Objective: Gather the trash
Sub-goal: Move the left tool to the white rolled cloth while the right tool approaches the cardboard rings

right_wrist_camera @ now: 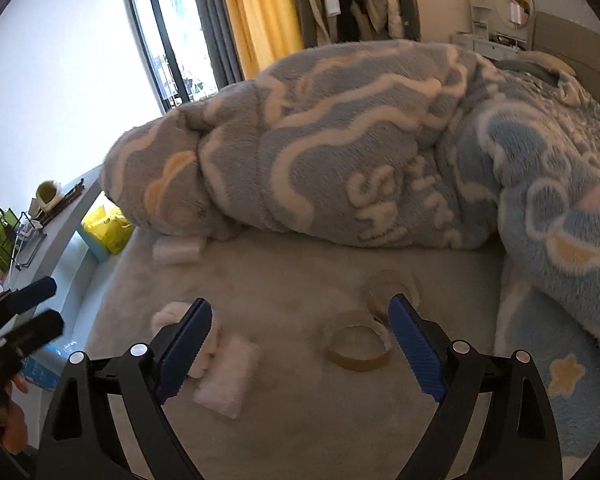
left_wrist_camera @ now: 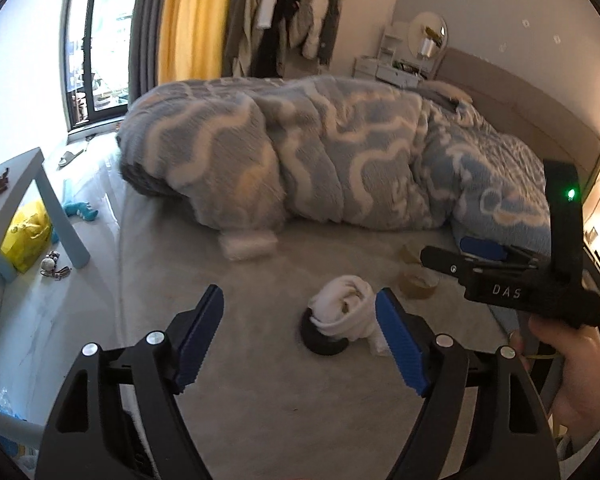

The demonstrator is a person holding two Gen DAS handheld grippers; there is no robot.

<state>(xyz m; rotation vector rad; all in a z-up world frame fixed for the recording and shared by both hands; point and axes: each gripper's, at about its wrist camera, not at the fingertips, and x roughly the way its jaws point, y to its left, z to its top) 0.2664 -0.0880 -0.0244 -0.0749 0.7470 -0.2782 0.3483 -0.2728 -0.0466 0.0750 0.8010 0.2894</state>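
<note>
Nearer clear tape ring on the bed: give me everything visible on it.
The nearer tape ring is a translucent, yellowish hoop, apparently clear tape, hollow in the middle. It lies flat on the grey bed sheet, just ahead of the open right gripper, nearer its right finger. A second ring sits right behind it; contact unclear. Nothing grips it.

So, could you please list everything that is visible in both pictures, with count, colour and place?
blanket: one, blue and white, piled on the bed
tape rings: two, clear, on the sheet before the right gripper
rolled cloth: one, white, over a black disc
white wads: several, on the sheet
yellow bag: one, under the side table
curtain: one, yellow, by the window
left gripper: open, blue pads
right gripper: open, blue pads
hand: one, holding the right gripper
</note>
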